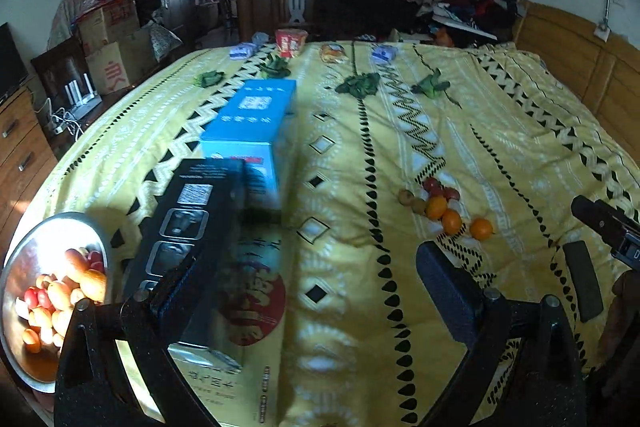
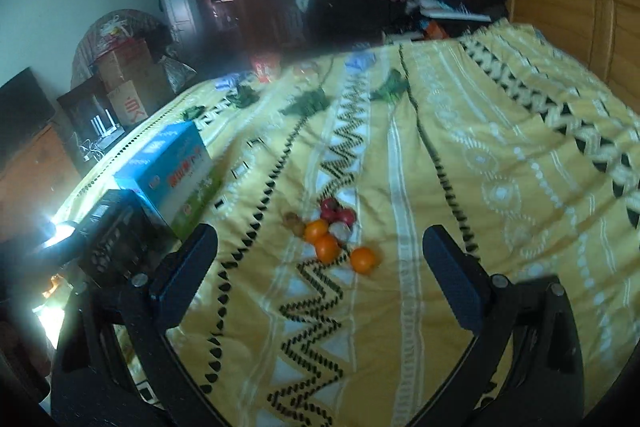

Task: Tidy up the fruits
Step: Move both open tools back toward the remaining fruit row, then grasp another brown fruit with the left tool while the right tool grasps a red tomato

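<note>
On the bed (image 1: 500, 131), across the yellow patterned quilt, we see a loose cluster of fruit (image 1: 442, 207) — three oranges, some red ones, a couple of brownish ones — lying well apart from the metal bowl (image 1: 24, 359) at the left edge, which already holds a good pile of small red and orange fruit. So we judge the task partly done: bowl well stocked, one group left to move. Left tongs (image 1: 316, 295) are spread wide and carry nothing; right tongs (image 2: 320, 275) likewise gape apart, empty, with the fruit cluster (image 2: 332, 231) lying ahead between the fingers but not touching them. Only the left wrist view shows the bowl's contents; in the right wrist view that corner is blown out by glare — we cannot make out the bowl there. Left view also catches the other tool at its right edge and a black box (image 1: 192, 223) just in front of the blue box (image 1: 252, 123). Right view shows the blue box's (image 2: 172, 171) printed side and puts the remaining fruit more centrally.
</note>
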{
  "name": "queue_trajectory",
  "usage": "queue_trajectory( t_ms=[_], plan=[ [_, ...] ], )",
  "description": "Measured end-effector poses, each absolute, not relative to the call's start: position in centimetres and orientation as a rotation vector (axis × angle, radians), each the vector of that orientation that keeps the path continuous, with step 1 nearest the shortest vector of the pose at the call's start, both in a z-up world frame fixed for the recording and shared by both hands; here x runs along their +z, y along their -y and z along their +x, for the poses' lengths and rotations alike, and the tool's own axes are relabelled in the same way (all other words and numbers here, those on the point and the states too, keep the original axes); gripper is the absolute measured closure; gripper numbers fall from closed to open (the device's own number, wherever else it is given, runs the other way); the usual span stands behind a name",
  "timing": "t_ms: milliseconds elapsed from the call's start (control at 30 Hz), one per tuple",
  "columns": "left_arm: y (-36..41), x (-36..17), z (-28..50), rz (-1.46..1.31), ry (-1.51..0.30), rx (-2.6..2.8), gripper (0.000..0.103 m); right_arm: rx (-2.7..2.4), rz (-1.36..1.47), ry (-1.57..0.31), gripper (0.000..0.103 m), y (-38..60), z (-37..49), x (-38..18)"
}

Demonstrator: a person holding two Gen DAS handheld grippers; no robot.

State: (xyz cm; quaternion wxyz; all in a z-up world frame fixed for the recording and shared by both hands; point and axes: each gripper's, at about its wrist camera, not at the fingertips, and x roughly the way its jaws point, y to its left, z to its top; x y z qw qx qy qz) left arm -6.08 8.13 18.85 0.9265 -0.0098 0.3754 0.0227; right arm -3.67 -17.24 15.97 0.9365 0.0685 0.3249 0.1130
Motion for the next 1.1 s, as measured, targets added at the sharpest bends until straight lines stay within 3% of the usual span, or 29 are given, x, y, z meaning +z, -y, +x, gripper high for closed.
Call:
queue_trajectory(
  t_ms=[233,333,367,400,467,767,1100],
  plan=[
    [-3.8,11.5,-0.9,0.001,-0.934,-0.050,0.006,0.163,0.262,-0.799,0.001,22.5,-3.8,9.9],
    [-3.0,9.2,1.9,-0.043,-0.977,-0.092,0.017,0.173,0.282,-0.855,0.004,23.0,-3.3,7.8],
    [-2.9,8.6,3.0,-0.064,-0.983,-0.104,0.027,0.185,0.288,-0.873,0.007,23.1,-3.3,7.2],
    [-2.9,8.1,4.2,-0.095,-1.000,-0.117,0.047,0.201,0.291,-0.903,0.014,23.2,-3.1,6.4],
    [-3.1,6.7,7.0,-0.188,-1.055,-0.132,0.060,0.217,0.289,-0.938,0.024,23.1,-3.1,5.2],
    [-0.9,3.7,15.4,-0.321,-1.098,-0.144,0.060,0.235,0.270,-0.992,0.028,23.6,-2.9,2.1],
    [0.4,1.4,18.4,-0.308,-1.106,-0.094,0.059,0.248,0.253,-0.974,0.027,23.4,-3.0,1.7]
  ],
)
